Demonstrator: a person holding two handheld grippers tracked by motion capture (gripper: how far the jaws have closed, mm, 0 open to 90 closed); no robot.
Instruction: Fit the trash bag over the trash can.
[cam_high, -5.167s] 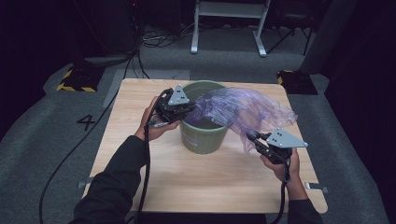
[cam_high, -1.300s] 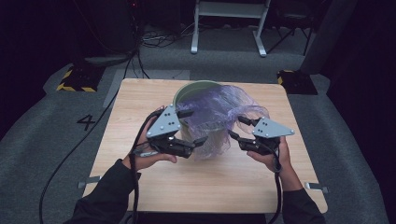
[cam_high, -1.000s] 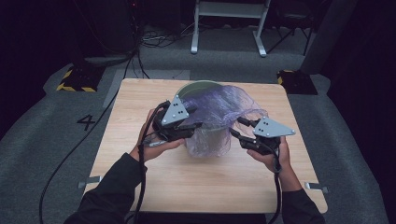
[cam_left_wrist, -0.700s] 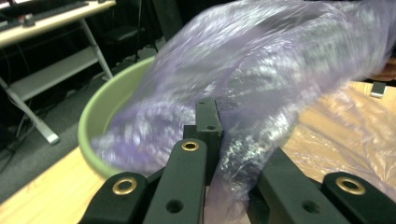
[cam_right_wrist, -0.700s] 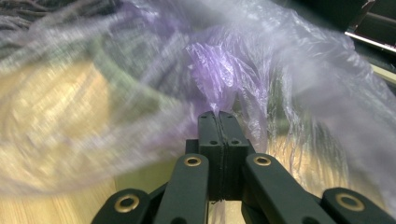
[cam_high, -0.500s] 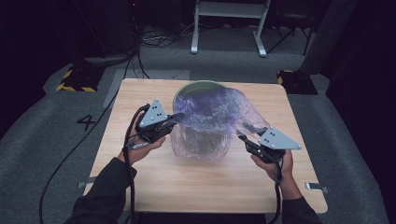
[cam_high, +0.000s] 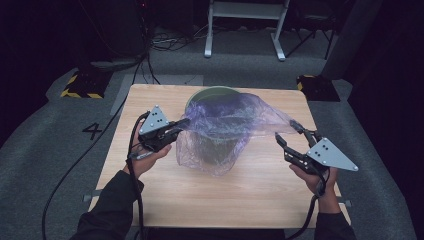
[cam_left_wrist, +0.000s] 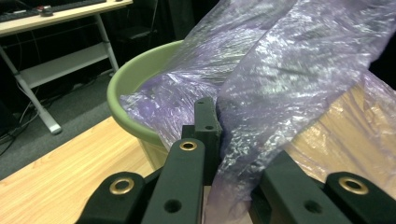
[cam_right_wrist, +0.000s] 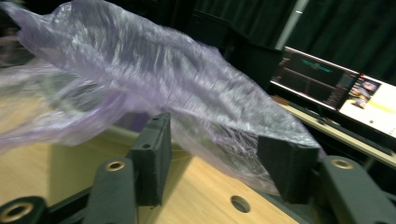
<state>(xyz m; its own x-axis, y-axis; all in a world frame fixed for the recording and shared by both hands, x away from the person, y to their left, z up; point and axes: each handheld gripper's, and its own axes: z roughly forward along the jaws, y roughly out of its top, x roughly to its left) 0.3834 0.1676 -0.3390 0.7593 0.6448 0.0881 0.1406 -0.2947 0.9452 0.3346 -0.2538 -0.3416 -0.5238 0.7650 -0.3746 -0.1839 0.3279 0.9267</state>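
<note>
1. The left gripper (cam_high: 181, 124), left of the bin (cam_high: 214, 125), has its jaws pressed together on a fold of the bag (cam_high: 230, 125). In the left gripper view the film is pinched between the black pads, just in front of the bin's green rim. If the hand pulls further away from the bin, the thin film may stretch and tear at the pinch, or slip out.

2. The bag lies over the top of the bin and hangs down its front wall; it is not seated inside. The back part of the rim is bare. A pull from one side only may drag the whole bag off the bin toward the left.

3. The bin stands on the table (cam_high: 150, 200), near the far edge. It looks light to me, so a hard sideways pull on the bag could tip or slide it.

4. The right gripper (cam_high: 288, 135), right of the bin, has just been opening; its jaws now stand apart. The bag's right corner drapes between the pads (cam_right_wrist: 154, 140) without being pressed. This corner may fall back, and the bag's mouth may then collapse.
</note>
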